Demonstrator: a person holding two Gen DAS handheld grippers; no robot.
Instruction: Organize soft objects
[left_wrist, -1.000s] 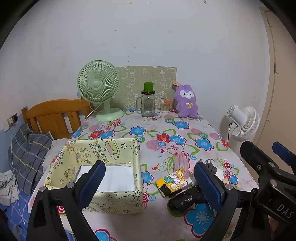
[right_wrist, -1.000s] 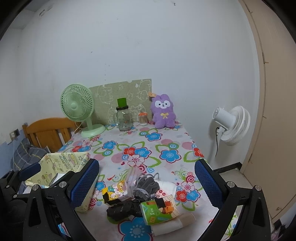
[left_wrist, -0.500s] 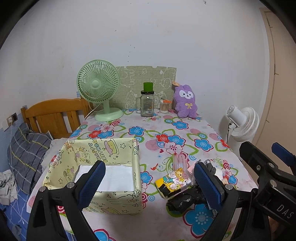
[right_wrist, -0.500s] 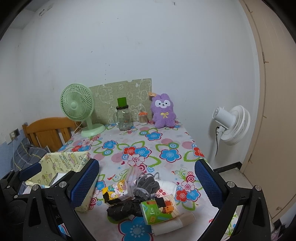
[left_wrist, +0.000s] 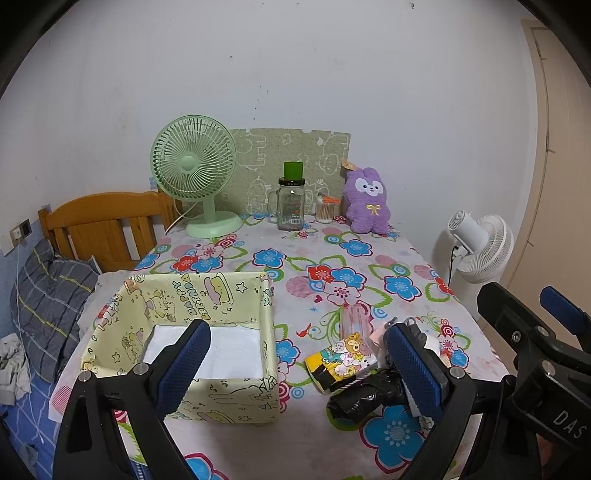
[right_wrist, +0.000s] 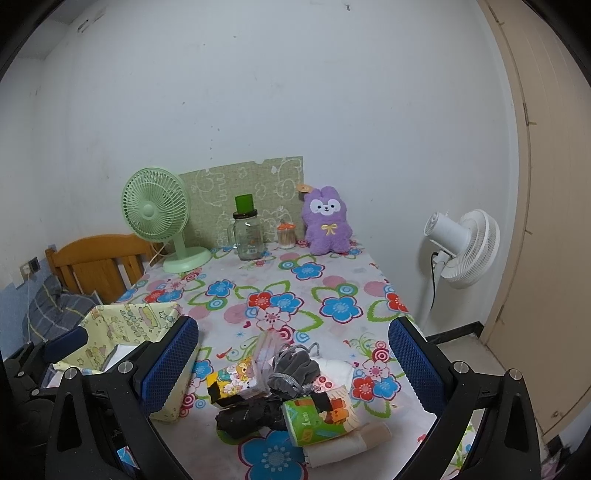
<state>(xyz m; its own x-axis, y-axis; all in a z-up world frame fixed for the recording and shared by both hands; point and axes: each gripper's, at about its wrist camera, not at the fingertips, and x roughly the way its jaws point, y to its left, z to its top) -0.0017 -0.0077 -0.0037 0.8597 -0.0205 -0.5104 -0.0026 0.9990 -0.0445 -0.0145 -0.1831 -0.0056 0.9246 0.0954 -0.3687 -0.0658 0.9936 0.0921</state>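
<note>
A heap of soft objects lies near the table's front edge: a yellow cartoon tissue pack (left_wrist: 341, 360) (right_wrist: 232, 380), a grey drawstring pouch (right_wrist: 293, 371), a black rolled cloth (left_wrist: 364, 397) (right_wrist: 245, 415), a green tissue pack (right_wrist: 317, 417) and a beige roll (right_wrist: 354, 441). Left of the heap stands a yellow cartoon-print box (left_wrist: 184, 343) (right_wrist: 133, 328), open-topped with a white floor. My left gripper (left_wrist: 299, 365) hangs open above the box and the heap. My right gripper (right_wrist: 291, 363) is open over the heap. Neither holds anything.
At the back of the flowered tablecloth (left_wrist: 325, 258) stand a green desk fan (left_wrist: 195, 173), a glass jar with a green lid (left_wrist: 291, 199), a small swab jar (left_wrist: 325, 210) and a purple plush (left_wrist: 367, 201). A white floor fan (right_wrist: 461, 247) stands right; a wooden headboard (left_wrist: 99, 225) left.
Both views have shifted only slightly; the left one sits a little higher than a second ago. No object has moved and both grippers remain open.
</note>
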